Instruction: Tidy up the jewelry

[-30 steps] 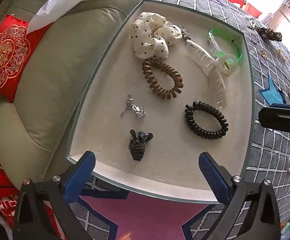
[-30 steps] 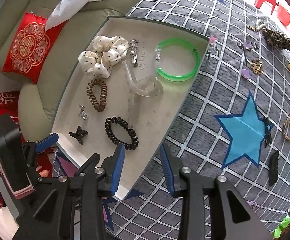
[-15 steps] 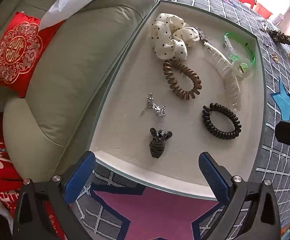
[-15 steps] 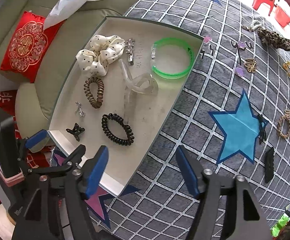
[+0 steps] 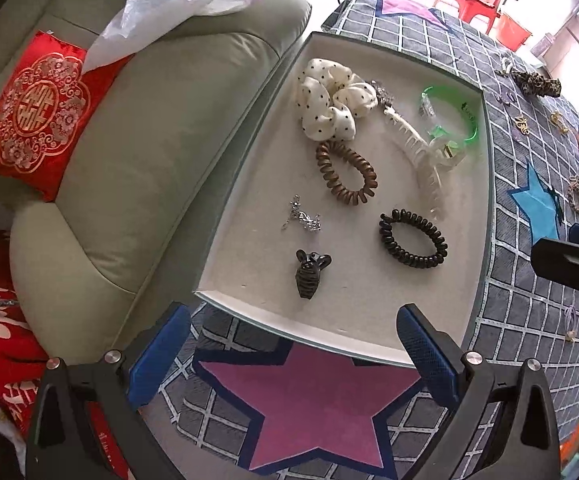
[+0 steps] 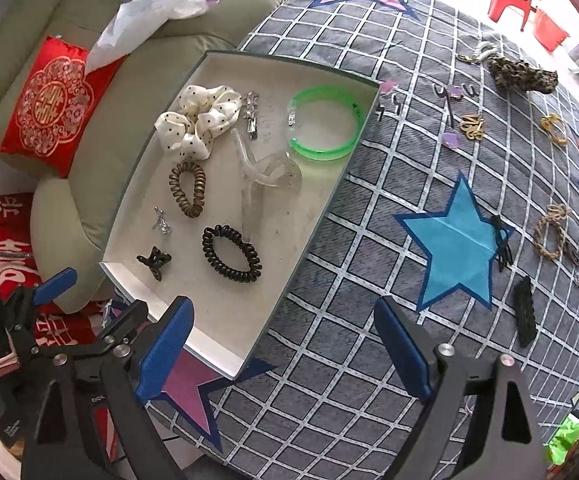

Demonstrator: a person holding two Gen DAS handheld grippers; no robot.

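A shallow white tray (image 6: 321,216) on a star-patterned cloth (image 6: 369,280) already holds eight pieces: a spotted scrunchie (image 6: 197,124), a green bangle (image 6: 323,124), a clear claw clip (image 6: 265,176), brown (image 6: 187,188) and black (image 6: 231,254) coil hair ties, a silver clip (image 6: 250,114), a small silver charm (image 6: 161,222) and a small black claw clip (image 6: 154,261). The job looks roughly half done. Both the left gripper (image 5: 289,352) and the right gripper (image 6: 285,352) hang near the tray's closest edge with fingers spread wide, holding nothing.

Only the right wrist view takes in most of what remains on the cloth beyond the tray: a leopard-print scrunchie (image 6: 523,74), gold clips (image 6: 472,128), a braided tie (image 6: 551,232) and a black clip (image 6: 524,316). The left wrist view shows the tray's contents closer, with the silver clip largely hidden behind the spotted scrunchie.
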